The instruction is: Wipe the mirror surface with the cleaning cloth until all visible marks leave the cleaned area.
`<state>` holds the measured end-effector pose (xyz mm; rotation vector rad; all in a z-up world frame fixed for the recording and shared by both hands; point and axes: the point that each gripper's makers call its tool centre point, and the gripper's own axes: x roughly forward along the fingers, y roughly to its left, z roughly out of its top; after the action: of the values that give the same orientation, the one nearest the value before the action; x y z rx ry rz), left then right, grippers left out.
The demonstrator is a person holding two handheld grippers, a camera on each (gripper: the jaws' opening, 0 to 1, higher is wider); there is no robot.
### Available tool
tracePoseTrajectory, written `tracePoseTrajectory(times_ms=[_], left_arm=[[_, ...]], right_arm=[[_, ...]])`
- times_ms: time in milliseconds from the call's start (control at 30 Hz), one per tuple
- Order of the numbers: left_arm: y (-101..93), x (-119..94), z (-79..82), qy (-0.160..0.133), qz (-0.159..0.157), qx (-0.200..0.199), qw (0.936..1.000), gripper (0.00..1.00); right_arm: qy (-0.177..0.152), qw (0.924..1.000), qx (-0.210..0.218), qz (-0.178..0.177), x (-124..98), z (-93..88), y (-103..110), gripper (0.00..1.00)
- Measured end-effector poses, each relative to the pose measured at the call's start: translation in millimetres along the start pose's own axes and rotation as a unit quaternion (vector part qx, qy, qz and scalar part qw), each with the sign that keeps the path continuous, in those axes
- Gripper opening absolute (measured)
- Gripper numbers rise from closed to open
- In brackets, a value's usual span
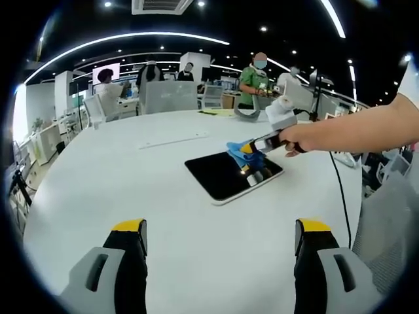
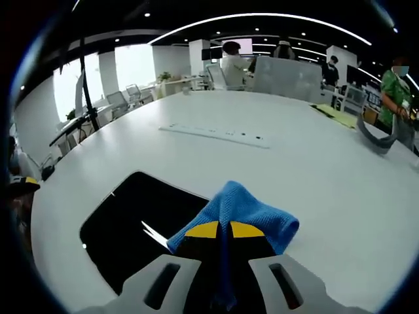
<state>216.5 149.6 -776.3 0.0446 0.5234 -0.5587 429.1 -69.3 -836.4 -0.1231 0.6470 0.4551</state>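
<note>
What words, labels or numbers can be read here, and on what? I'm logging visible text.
None can be read.
The white strip on the table carries dark marks, too small to read.
The mirror, the blue cloth and the right gripper show no text.

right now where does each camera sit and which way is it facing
Left gripper view: rides the open left tool, held back above the white table, looking at the mirror and the person's arm holding the right tool.
Right gripper view: rides the right tool, shut on the blue cloth, looking down over the mirror.
Shared: mirror, cloth, table.
</note>
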Motion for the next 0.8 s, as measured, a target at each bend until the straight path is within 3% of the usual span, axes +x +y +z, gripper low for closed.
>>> tracePoseTrajectory(times_ms=[433, 800], left_arm=[[-4.5, 2.6, 0.8, 0.001, -0.005, 0.002, 1.0, 0.94], [-4.4, 1.6, 1.5, 0.0, -0.005, 0.002, 1.0, 0.94]], right_arm=[[0.001, 0.9999, 0.007, -0.01, -6.1, -4.8, -13.1, 0.0], [0.001, 0.9999, 0.007, -0.013, -14.2, -7.9, -12.2, 0.0]])
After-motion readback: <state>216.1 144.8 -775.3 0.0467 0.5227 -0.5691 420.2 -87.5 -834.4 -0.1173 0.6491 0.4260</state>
